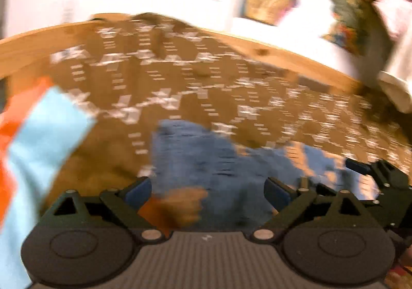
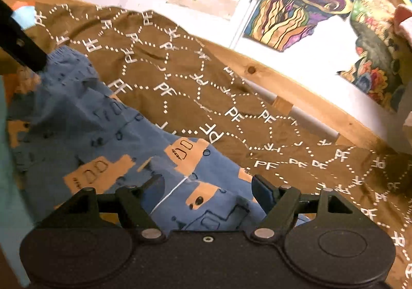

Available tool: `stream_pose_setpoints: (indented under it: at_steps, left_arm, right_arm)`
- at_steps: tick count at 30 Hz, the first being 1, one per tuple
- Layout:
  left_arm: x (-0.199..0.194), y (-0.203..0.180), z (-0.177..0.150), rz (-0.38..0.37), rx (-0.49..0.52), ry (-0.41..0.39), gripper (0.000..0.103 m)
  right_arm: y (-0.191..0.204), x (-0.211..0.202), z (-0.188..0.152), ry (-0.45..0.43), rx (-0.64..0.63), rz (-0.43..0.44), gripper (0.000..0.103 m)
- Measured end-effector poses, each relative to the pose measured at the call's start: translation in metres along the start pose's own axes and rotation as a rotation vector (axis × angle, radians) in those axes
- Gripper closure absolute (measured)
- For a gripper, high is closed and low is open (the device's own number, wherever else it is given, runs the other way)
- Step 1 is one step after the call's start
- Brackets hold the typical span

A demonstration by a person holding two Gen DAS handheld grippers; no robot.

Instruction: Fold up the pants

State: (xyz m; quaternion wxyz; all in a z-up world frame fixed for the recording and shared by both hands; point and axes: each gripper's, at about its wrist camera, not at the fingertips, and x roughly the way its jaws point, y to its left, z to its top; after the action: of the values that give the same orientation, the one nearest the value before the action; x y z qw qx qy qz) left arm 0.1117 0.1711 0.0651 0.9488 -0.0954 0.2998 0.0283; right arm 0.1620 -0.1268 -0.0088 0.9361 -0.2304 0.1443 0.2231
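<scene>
Blue pants partly hidden by right gripper; jaws apart.

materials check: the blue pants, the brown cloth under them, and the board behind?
Blue pants: soft knit, probably cotton jersey; matte, gathers in soft wrinkles, printed tan vehicles.
Brown cloth: thin woven fabric, matte, creases shallowly, white printed letters and dotted lines.
Board: light wood, likely pine; a knot and grain show, smooth and slightly glossy.

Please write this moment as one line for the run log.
stage: pants fold | left gripper: open, empty | right gripper: open, empty | blue pants: lying on brown patterned cloth
</scene>
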Motion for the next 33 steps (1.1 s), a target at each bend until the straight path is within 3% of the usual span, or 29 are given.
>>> stream_pose_setpoints:
  at_steps: [4, 9, 11, 14, 19, 24, 27, 29, 33]
  left_arm:
    - [0.01, 0.014, 0.0, 0.064, -0.056, 0.037, 0.006]
    - [0.019, 0.018, -0.002, 0.0, -0.051, 0.009, 0.009]
    - [0.023, 0.023, -0.002, -0.045, -0.052, -0.004, 0.024]
    - [0.029, 0.029, -0.005, -0.066, -0.042, -0.005, 0.036]
    - [0.034, 0.047, -0.005, -0.111, -0.145, -0.013, 0.039]
    - [0.034, 0.046, -0.007, -0.105, -0.135, -0.015, 0.041]
    - [0.034, 0.05, -0.007, -0.078, -0.155, -0.011, 0.057]
    - [0.035, 0.053, -0.006, -0.058, -0.196, 0.002, 0.075]
    - [0.033, 0.05, -0.003, -0.05, -0.224, 0.019, 0.083]
  right_arm:
    - [0.002, 0.021, 0.001, 0.031, 0.019, 0.034, 0.021]
    - [-0.003, -0.002, -0.002, -0.002, 0.071, 0.021, 0.021]
    - [-0.006, -0.016, -0.006, -0.007, 0.108, 0.03, 0.021]
    - [-0.009, -0.039, -0.014, -0.009, 0.17, 0.087, 0.021]
    - [0.002, -0.051, -0.023, 0.022, 0.165, 0.159, 0.021]
    - [0.007, -0.052, -0.028, 0.041, 0.206, 0.154, 0.021]
    - [0.013, -0.05, -0.027, 0.044, 0.172, 0.135, 0.021]
    - [0.017, -0.042, -0.028, 0.081, 0.151, 0.125, 0.021]
    - [0.022, -0.038, -0.029, 0.097, 0.147, 0.102, 0.02]
